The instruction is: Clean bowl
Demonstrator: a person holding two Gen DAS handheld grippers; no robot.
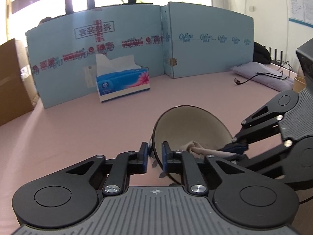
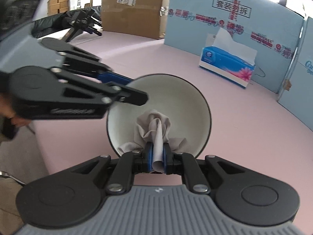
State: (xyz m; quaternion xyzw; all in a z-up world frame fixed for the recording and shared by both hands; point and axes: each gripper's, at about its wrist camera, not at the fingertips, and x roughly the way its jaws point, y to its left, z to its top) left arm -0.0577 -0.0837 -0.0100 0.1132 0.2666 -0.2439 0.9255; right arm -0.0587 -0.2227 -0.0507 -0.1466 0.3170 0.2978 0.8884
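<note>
Because the pink desk (image 1: 78,133) is walled off at the back by tall blue cardboard panels (image 1: 195,49), the work stays in a bare front area, with the tissue box (image 1: 122,82) standing well apart against those panels, out of the way. Nearer the cameras, the bowl (image 2: 166,96) is tipped up on its side rather than resting flat, so its pale inside faces the right gripper (image 2: 157,156); that tilt seems meant to give the wiping tool straight access. It is held that way by the left gripper (image 1: 154,154), whose 2 pads are closed on the dark rim, 1 inside the wall and 1 outside. Smallest, the grey cloth (image 2: 154,127) is clamped tight in the right gripper, its bunched end pressed into the lower part of the bowl's interior, probably mid-wipe.
</note>
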